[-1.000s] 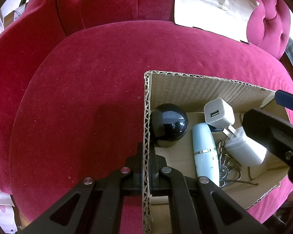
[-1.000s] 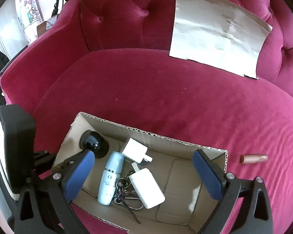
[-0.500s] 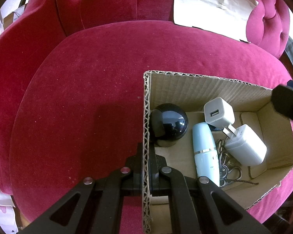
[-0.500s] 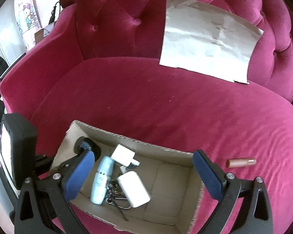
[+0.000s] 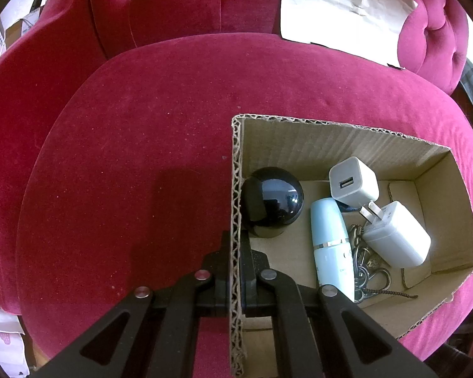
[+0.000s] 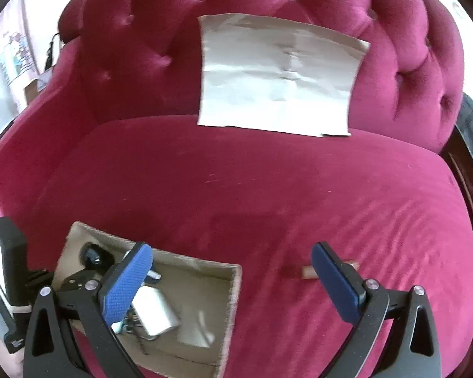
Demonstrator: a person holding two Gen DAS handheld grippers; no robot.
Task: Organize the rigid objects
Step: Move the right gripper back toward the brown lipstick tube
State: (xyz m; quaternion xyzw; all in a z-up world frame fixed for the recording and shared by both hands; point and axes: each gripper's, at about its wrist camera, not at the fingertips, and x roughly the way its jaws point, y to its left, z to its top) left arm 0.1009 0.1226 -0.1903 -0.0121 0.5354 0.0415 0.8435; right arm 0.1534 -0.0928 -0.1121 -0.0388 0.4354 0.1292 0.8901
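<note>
My left gripper has its jaws pinching the box wall. Right gripper jaws are spread, hovering near the little tube on the sofa cushion. Next I'd straddle it and squeeze.

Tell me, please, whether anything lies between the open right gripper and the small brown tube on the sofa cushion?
Nothing visible does. The right gripper is open over bare cushion, and the tube lies just past its right-hand finger, which hides the tube's middle. The cardboard box sits off to the left.
</note>
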